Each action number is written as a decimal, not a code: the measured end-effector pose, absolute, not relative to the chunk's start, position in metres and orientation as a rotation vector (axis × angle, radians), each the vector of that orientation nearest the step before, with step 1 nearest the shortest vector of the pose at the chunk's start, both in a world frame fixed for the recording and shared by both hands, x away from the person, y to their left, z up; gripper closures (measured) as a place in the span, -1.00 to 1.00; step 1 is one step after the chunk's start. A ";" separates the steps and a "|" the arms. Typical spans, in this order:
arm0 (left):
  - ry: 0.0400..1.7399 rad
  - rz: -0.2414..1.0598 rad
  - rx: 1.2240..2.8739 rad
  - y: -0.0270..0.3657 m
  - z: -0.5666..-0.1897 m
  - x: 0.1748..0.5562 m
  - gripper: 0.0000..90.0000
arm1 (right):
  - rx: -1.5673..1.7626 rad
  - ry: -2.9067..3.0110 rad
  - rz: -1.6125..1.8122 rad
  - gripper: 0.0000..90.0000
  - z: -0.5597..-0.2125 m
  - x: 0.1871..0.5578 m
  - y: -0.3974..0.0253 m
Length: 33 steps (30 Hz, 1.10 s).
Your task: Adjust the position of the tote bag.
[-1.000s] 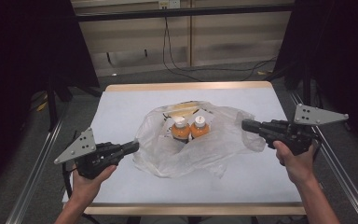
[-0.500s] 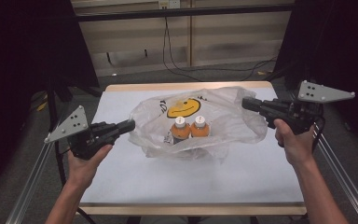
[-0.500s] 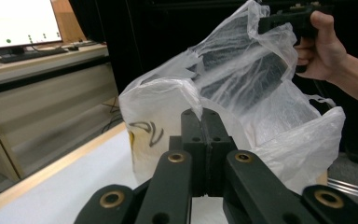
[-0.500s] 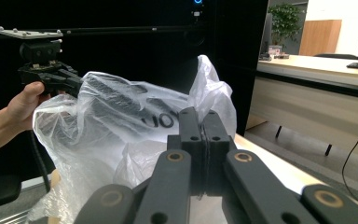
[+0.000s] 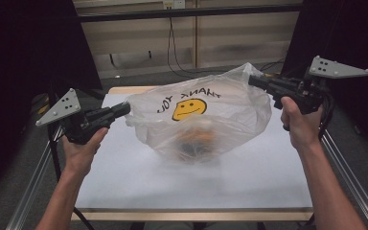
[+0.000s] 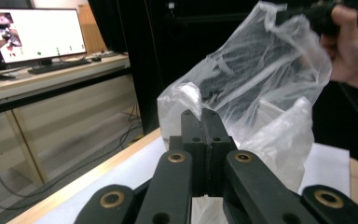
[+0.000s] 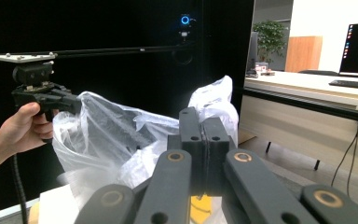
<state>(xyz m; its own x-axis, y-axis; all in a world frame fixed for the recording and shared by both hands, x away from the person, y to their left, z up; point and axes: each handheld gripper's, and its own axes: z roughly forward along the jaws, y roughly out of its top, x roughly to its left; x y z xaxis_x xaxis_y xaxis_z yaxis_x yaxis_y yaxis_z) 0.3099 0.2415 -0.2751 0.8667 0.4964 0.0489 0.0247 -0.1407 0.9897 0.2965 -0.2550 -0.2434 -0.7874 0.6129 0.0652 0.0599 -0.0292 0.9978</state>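
- Clamping down, our left hand-held gripper (image 5: 124, 109) has its jaws pressed together on a pinch of the plastic bag (image 5: 201, 120); the left gripper view shows film caught between them.
- Our right hand-held gripper (image 5: 253, 80) does the same at the opposite top corner, jaws closed on a bunched tuft of bag, seen in the right gripper view (image 7: 201, 126).
- We hold the two pinches well apart and raised, the right one higher. Our read: this spreads the bag and lets its load hang in the middle rather than spill.
- Between the grips the film stretches taut, with a yellow smiley (image 5: 189, 108) and mirrored "THANK YOU" lettering facing us.
- Inside, at the sagging bottom, we see blurred orange things (image 5: 195, 139); they look like bottles, but we cannot tell for sure.
- Below, the bag's belly hangs over the middle of the white desk (image 5: 124, 187); whether it is touching or just above it, we cannot say.
- Beyond the desk, cables trail along the far wall.
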 end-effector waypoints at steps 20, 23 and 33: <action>0.488 0.476 1.654 0.256 -0.263 0.350 1.00 | 0.808 1.717 1.806 1.00 -0.214 0.327 -0.263; 0.503 0.481 1.657 0.258 -0.263 0.354 1.00 | 0.823 1.686 1.810 1.00 -0.211 0.329 -0.266; 0.515 0.426 1.679 0.254 -0.296 0.368 1.00 | 0.871 1.777 1.761 1.00 -0.240 0.331 -0.269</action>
